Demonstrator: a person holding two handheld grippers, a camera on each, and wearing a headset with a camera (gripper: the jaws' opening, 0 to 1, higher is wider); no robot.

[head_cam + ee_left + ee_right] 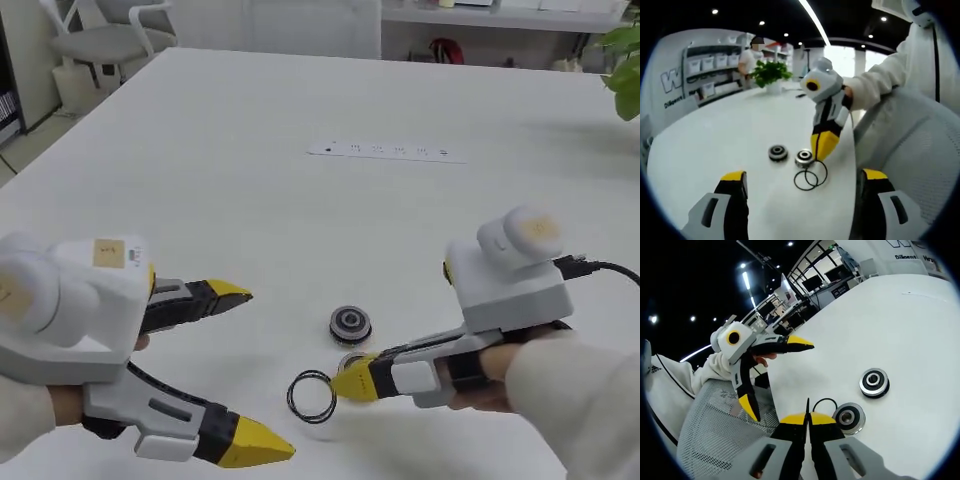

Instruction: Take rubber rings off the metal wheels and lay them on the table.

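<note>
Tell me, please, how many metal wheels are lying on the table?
2. One round silver metal wheel sits alone on the white table; the second lies nearer, by the right tongs, which pinch a black rubber ring.

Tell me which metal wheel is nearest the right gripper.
The metal wheel beside the right gripper, next to the rubber rings; the other metal wheel lies farther off.

Office: swivel chair (108, 42), storage shelves (707, 75)

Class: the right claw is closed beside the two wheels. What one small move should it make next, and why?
Probably open the right claw and let go. It looks shut on a rubber ring that is off the bare wheel and already lies partly on the table.
</note>
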